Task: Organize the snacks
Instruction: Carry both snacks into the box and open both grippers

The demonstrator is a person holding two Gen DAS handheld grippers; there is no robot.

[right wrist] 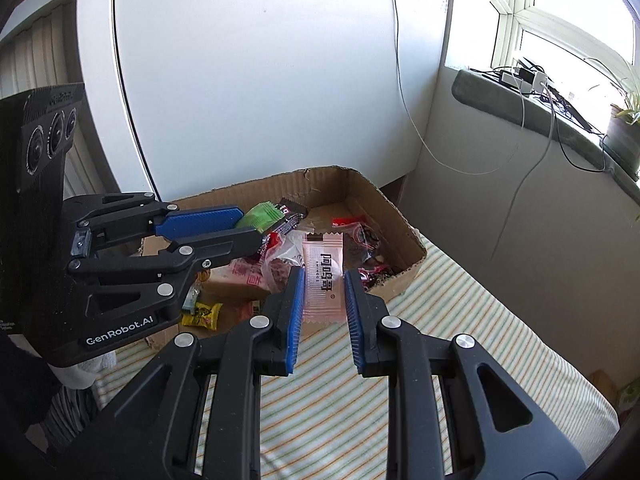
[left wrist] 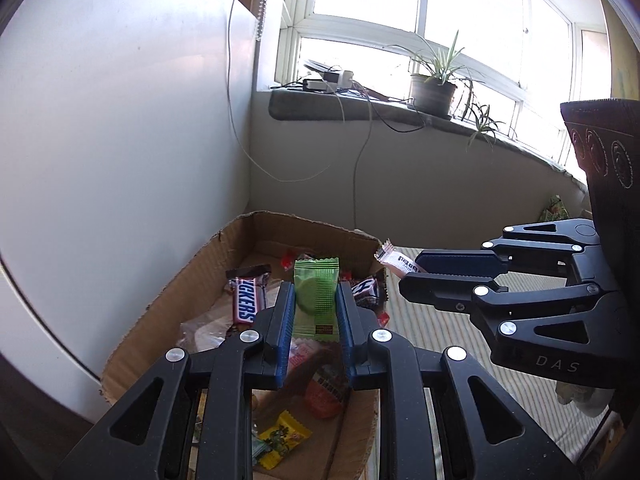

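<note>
My left gripper [left wrist: 316, 292] is shut on a green snack packet [left wrist: 316, 296], held above an open cardboard box [left wrist: 160, 300] of mixed snacks. The same packet [right wrist: 260, 216] shows green at the tip of the left gripper [right wrist: 244, 224] in the right wrist view. My right gripper [right wrist: 323, 284] is shut on a pale pink wrapped bar [right wrist: 323, 276], just over the box's near right wall [right wrist: 400, 280]. From the left wrist view, the right gripper [left wrist: 408, 268] comes in from the right with the bar's end [left wrist: 394, 260] sticking out. A Snickers bar [left wrist: 246, 300] lies in the box.
The box sits on a striped cloth [right wrist: 360, 400] against a white panel [right wrist: 260, 80]. A yellow candy [left wrist: 284, 440] and red wrappers [right wrist: 360, 232] lie inside. Cables [right wrist: 520, 184] hang from a windowsill with a potted plant [left wrist: 432, 96].
</note>
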